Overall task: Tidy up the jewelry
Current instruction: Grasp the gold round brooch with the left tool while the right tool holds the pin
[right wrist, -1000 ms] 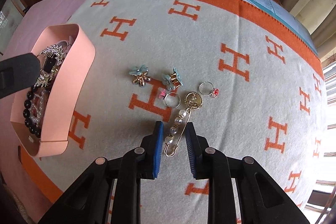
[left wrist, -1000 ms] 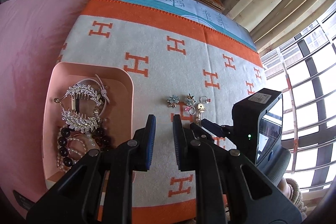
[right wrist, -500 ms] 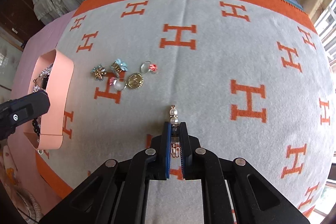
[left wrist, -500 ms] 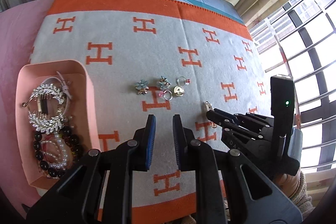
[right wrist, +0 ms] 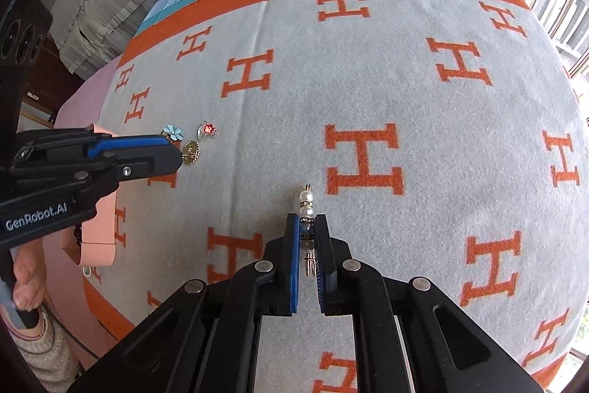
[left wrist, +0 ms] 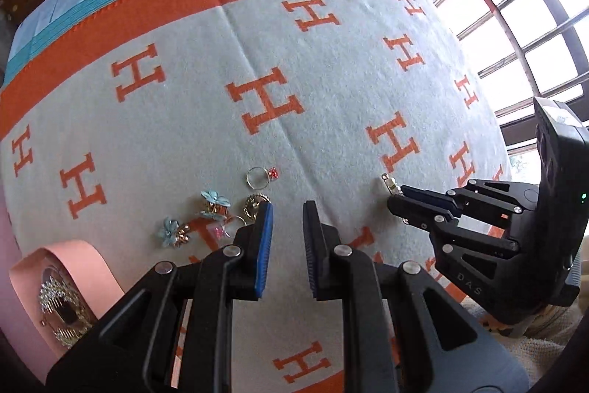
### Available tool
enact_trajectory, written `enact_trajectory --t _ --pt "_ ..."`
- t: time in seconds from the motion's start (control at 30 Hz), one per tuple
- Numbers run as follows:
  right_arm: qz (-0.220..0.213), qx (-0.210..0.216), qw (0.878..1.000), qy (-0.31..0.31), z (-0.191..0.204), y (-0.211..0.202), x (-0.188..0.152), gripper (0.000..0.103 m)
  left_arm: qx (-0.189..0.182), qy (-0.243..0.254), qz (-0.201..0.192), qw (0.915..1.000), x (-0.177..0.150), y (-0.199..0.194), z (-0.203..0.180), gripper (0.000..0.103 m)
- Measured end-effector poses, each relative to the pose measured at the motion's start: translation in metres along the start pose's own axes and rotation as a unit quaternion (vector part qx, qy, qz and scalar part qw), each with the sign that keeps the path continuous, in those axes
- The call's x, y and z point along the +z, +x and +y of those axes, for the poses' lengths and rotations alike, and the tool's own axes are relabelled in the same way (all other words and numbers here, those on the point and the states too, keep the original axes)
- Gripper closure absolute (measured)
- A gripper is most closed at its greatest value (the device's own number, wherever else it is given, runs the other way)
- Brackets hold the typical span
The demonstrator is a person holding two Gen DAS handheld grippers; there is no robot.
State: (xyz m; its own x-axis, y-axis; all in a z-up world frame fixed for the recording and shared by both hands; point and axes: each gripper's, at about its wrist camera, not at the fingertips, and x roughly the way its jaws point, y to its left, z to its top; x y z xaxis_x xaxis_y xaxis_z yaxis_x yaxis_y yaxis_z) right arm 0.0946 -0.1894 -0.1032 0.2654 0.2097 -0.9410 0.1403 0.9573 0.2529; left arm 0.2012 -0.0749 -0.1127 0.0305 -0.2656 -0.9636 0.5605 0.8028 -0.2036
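Looking down the left wrist view, the left gripper (left wrist: 287, 221) hangs over the H-patterned blanket (left wrist: 331, 91) with a narrow gap between its blue pads and nothing in that gap; just beyond its left finger lie the loose pieces: a ring with a red stone (left wrist: 262, 176), a gold round charm (left wrist: 255, 204), two blue flower clips (left wrist: 214, 200) (left wrist: 170, 231) and another ring with a pink stone (left wrist: 224, 231), partly hidden; at the lower left sits the pink tray (left wrist: 79, 255), already holding a rhinestone hair clip (left wrist: 64, 308); to the right, the right gripper (left wrist: 395, 197) is clamped on the pearl pin (left wrist: 391, 182), whose tip pokes out past the fingers, lifted clear of the cloth as far as I can judge.

Turning to the right wrist view, the right gripper (right wrist: 306, 227) has just been closing and its pads now pinch the pearl pin (right wrist: 307, 205) across its middle, two pearls showing beyond the tips and the gold clasp behind; the left gripper (right wrist: 162, 151) reaches in from the left over the small cluster, the pink tray (right wrist: 101, 234) lying below it.

By my reckoning the job is roughly halfway: some pieces are in the tray, one pin is in hand and well apart from it, and five small pieces wait on the blanket.
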Motion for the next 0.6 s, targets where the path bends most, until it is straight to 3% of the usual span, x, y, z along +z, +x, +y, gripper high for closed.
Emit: enact_trajectory --t 0.3,0.6 --pt "-0.003 0.022 1.000 0.008 -0.007 -0.001 -0.004 0.096 0.023 0.076 0.035 0.9962 0.010 0.018 -0.006 0.089" --pt "-0.004 0.024 1.000 0.010 -0.007 -0.002 -0.004 0.096 0.044 0.085 0.044 0.9945 0.017 0.029 -0.001 0.089"
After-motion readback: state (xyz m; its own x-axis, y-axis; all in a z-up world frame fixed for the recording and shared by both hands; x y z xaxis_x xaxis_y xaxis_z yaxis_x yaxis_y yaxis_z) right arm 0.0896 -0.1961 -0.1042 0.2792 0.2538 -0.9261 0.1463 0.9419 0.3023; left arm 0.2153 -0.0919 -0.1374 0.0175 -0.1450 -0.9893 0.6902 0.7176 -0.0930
